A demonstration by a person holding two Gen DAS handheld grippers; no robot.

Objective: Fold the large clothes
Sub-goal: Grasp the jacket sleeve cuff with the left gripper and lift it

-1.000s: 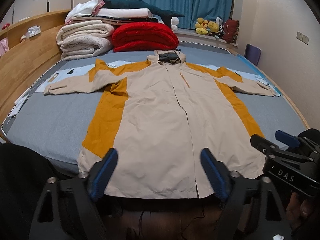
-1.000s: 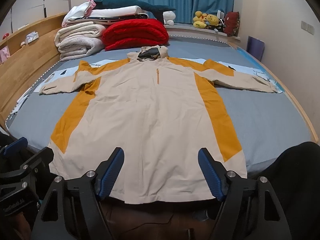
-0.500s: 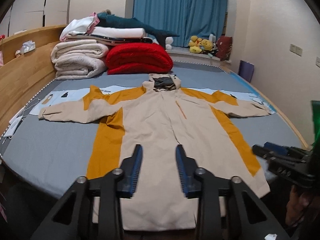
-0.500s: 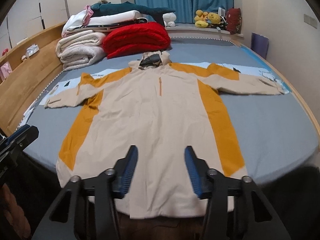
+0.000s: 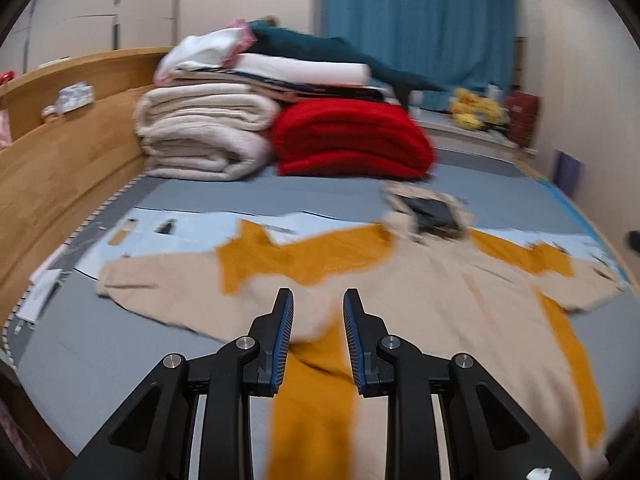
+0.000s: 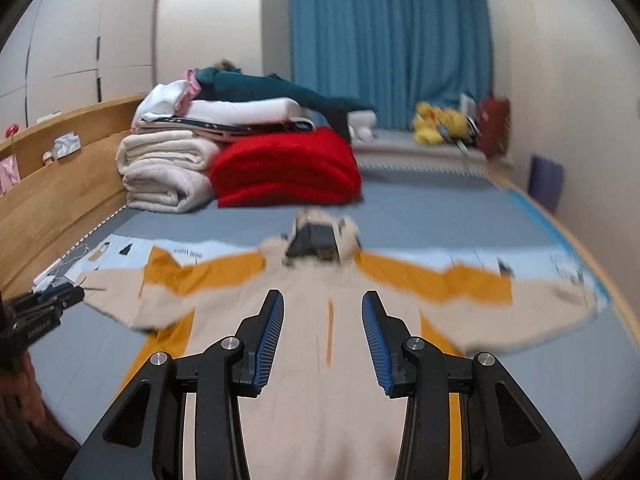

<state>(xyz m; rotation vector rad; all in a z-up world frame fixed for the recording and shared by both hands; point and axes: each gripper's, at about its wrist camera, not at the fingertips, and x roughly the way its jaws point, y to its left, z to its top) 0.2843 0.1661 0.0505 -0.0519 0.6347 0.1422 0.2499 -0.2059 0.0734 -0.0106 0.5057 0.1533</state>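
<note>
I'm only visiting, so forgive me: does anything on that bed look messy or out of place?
Nothing stands out. The jacket lies flat on the bed with both sleeves spread, and the folded blankets are stacked neatly by the headboard.

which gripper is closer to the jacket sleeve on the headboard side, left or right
Left. The left gripper hangs over the jacket just where that sleeve joins the body. The right gripper is over the jacket's chest, below the hood, farther from the sleeve.
</note>
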